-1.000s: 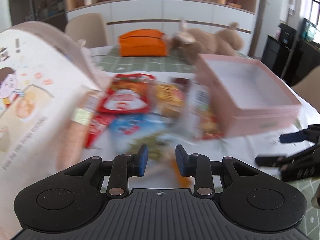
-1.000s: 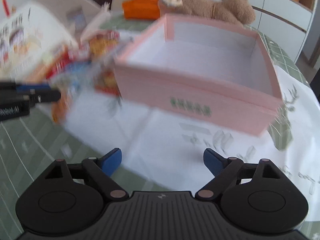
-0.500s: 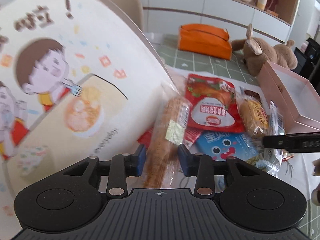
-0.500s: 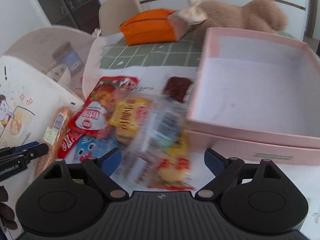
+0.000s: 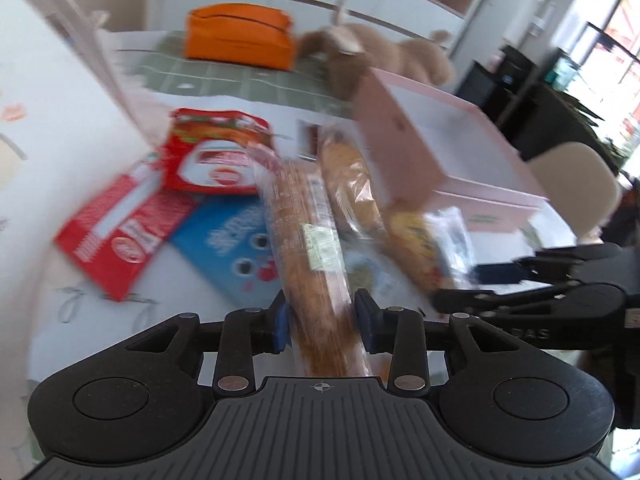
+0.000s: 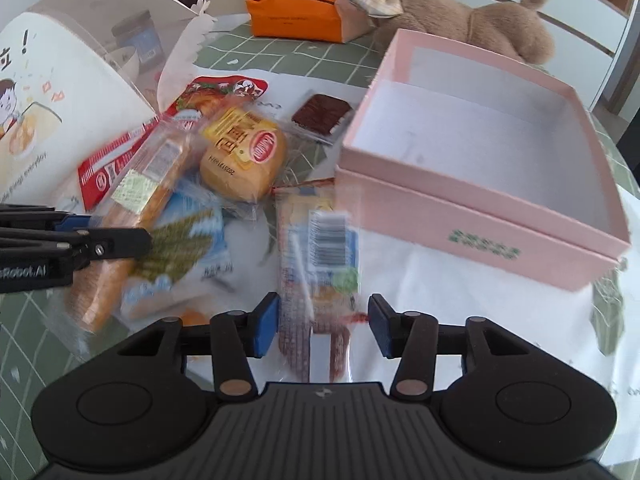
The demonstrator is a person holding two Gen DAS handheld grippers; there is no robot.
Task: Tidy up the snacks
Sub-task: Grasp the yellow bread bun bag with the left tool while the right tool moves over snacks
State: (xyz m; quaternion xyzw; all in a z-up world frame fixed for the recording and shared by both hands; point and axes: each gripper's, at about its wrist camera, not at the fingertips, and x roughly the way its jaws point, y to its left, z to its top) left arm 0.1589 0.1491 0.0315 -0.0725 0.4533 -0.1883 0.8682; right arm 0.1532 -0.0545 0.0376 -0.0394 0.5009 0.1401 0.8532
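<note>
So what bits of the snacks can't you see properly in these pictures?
- Blue snack bag: left wrist view, blurred, words unreadable, partly under the long bread stick.
- Barcode packet: right wrist view, motion-blurred; whether the closing right gripper grips it is unclear.
- Pink box: near wall hides its front floor.

Open pink box [image 6: 472,216] beside crowded snacks [image 6: 240,152]

Left gripper [image 5: 322,322] jaws now clamp bread stick [image 5: 308,240]; right gripper [image 6: 322,326] jaws closing around sausage pack [image 6: 318,264].
</note>
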